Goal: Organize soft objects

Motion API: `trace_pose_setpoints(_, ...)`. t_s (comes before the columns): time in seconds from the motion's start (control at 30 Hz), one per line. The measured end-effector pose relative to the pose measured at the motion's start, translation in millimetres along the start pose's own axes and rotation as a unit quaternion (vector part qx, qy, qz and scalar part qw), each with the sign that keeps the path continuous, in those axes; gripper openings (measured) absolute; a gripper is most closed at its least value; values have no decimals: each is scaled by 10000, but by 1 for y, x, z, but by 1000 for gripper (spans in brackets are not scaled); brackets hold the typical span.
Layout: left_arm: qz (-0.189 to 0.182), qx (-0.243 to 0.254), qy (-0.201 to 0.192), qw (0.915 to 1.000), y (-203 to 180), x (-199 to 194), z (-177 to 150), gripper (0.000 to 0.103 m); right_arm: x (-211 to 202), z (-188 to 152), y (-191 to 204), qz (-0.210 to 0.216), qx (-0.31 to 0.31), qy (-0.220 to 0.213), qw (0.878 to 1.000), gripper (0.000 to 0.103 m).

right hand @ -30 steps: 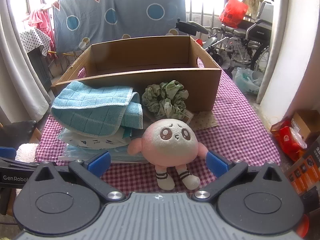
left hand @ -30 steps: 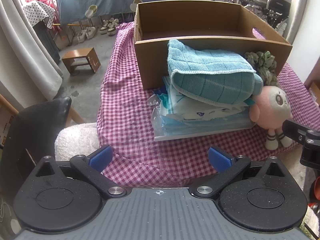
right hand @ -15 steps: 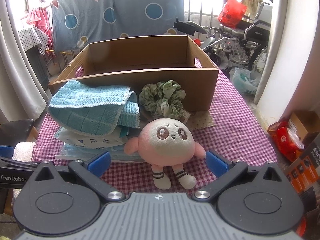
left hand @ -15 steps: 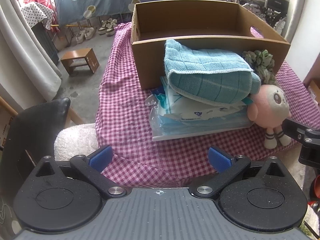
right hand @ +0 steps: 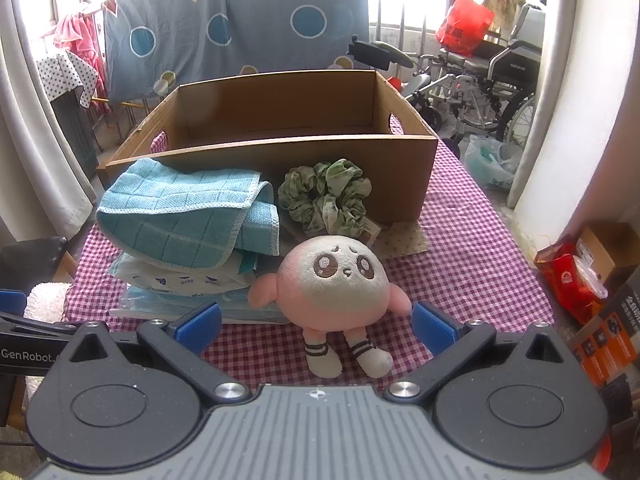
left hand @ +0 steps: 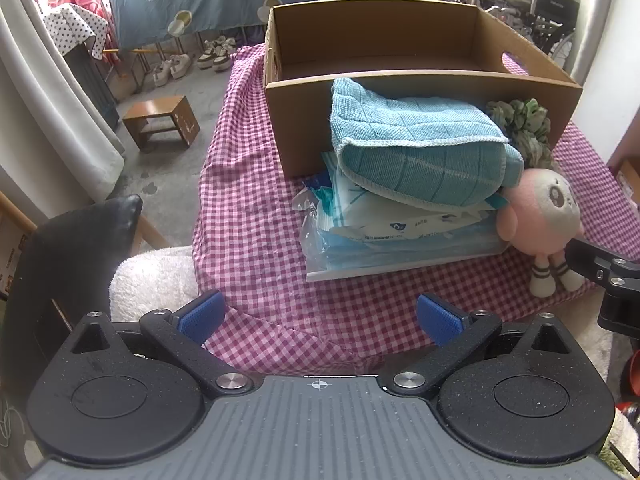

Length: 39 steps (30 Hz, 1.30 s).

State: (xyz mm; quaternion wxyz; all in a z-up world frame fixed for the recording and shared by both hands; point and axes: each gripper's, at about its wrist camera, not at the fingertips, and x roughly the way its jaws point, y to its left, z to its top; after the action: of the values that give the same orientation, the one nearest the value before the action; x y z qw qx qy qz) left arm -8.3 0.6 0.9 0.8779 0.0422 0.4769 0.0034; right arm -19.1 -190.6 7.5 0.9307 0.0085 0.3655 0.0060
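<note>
Plush doll (right hand: 334,280) is framed between the spread, empty jaws of the right gripper (right hand: 316,322), apparently for boxing; left gripper (left hand: 320,316) is likewise held open.

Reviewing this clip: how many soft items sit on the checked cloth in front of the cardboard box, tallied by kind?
Blue folded towel: 1
Green scrunchie: 1
Pink plush doll: 1
Plastic-wrapped packs under the towel: at least 2, exact count unclear
Total: at least 5

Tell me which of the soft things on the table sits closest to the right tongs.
The pink plush doll. Its feet lie between the open right tongs, while the blue towel and green scrunchie sit farther back toward the cardboard box.
</note>
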Motion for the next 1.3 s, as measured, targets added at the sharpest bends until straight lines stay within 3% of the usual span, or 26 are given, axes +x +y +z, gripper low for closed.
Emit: trace_pose_setpoints(1.3, 23, 18, -1, 10000, -1, -1, -2, 102, -1, -5, 1, 32, -43, -8, 10000, 103)
